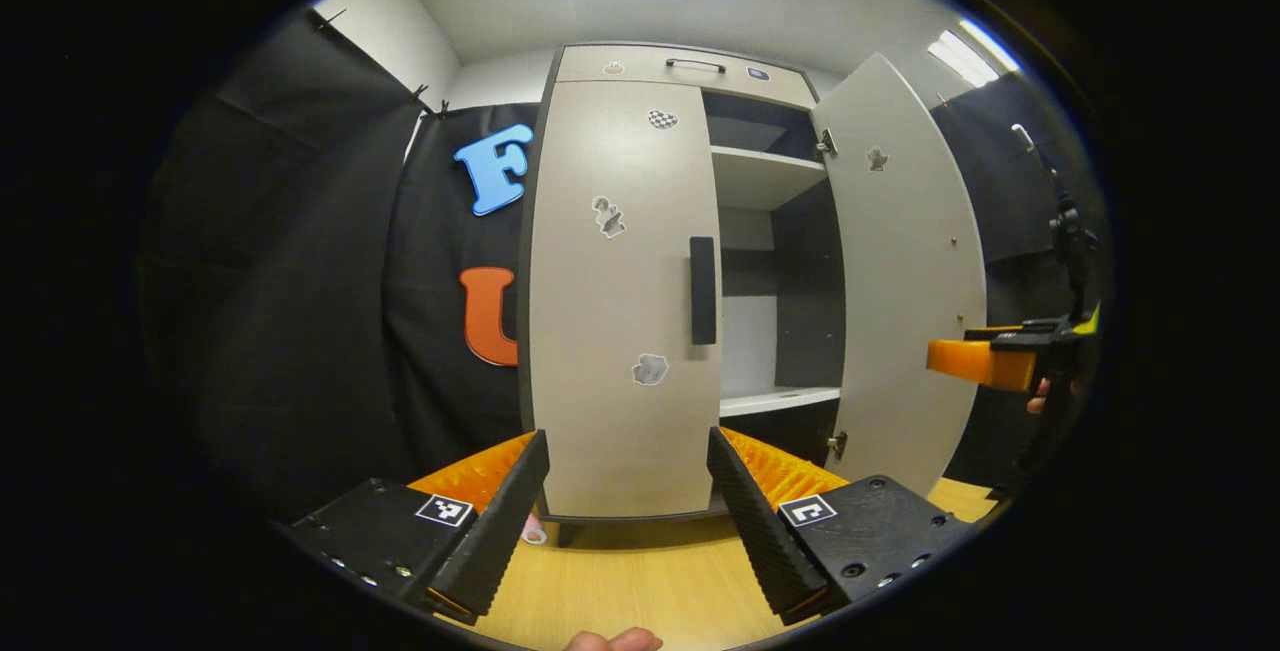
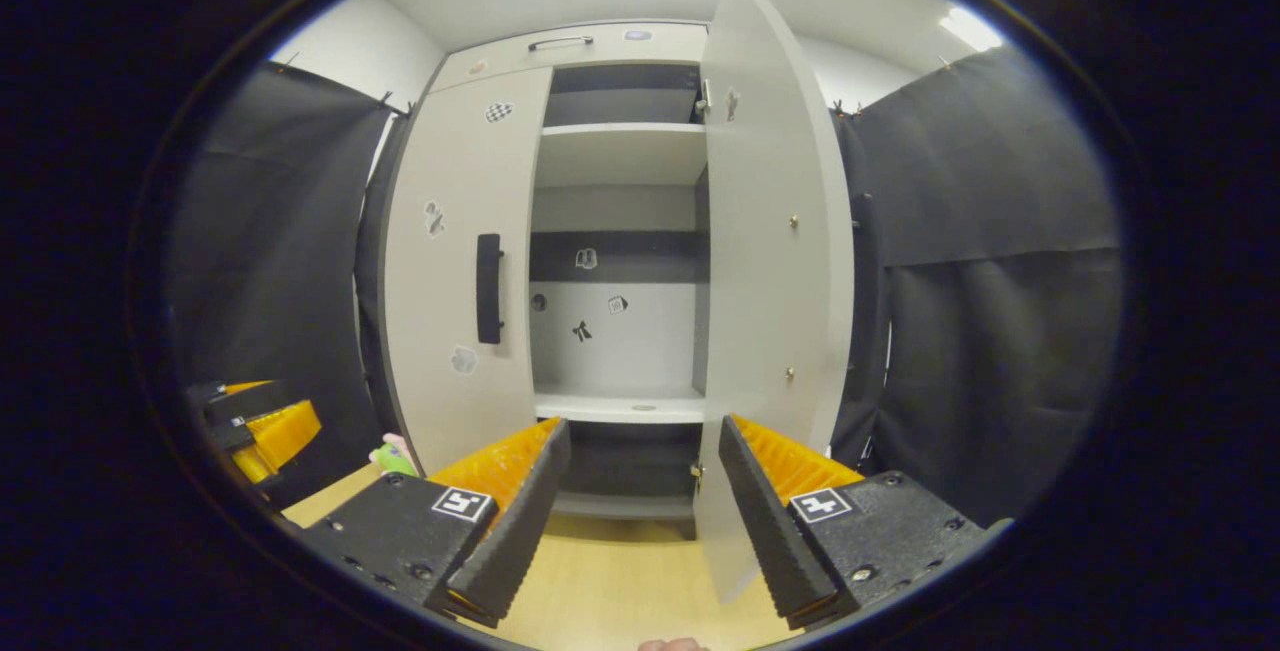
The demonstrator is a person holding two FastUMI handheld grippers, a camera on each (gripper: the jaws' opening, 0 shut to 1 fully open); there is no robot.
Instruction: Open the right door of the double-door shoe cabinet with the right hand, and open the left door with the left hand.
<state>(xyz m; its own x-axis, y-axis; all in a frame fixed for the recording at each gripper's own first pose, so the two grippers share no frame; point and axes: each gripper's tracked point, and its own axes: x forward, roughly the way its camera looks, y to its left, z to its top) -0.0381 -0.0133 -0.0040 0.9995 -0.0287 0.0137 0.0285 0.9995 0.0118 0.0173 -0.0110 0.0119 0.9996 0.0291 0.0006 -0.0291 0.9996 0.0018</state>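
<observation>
My left tongs [image 1: 628, 511] are spread wide with nothing between them, aimed straight at the shoe cabinet [image 1: 640, 66] that stands upright on the wooden tabletop [image 1: 640, 581]. The cabinet's long axis runs from 12 to 6 o'clock in the left gripper view. Its left door [image 1: 620, 331] is flat shut and faces me, and the dark vertical handle [image 1: 703, 291] sits at the door's 3 o'clock edge, well above and ahead of my fingers and not touched. The right door [image 1: 905, 281] is swung out toward me, hinged on its far edge, so the shelves [image 1: 765, 163] inside show between the two doors.

My right tongs [image 2: 645, 501] are likewise gaping and empty. In the right gripper view the open right door [image 2: 770, 261] stands nearly edge-on at 12 o'clock, its lower edge just beyond my right finger; I cannot tell whether they touch. The closed left door [image 2: 465, 261] with its handle [image 2: 488, 288] lies toward 10 o'clock.

Small stickers [image 1: 650, 369] dot the left door's face. At 3 o'clock in the left gripper view the other tongs [image 1: 985, 359] hover beside the open door's outer edge. A small pink and green thing [image 2: 392, 455] lies on the tabletop by the cabinet's left foot, too small to identify.
</observation>
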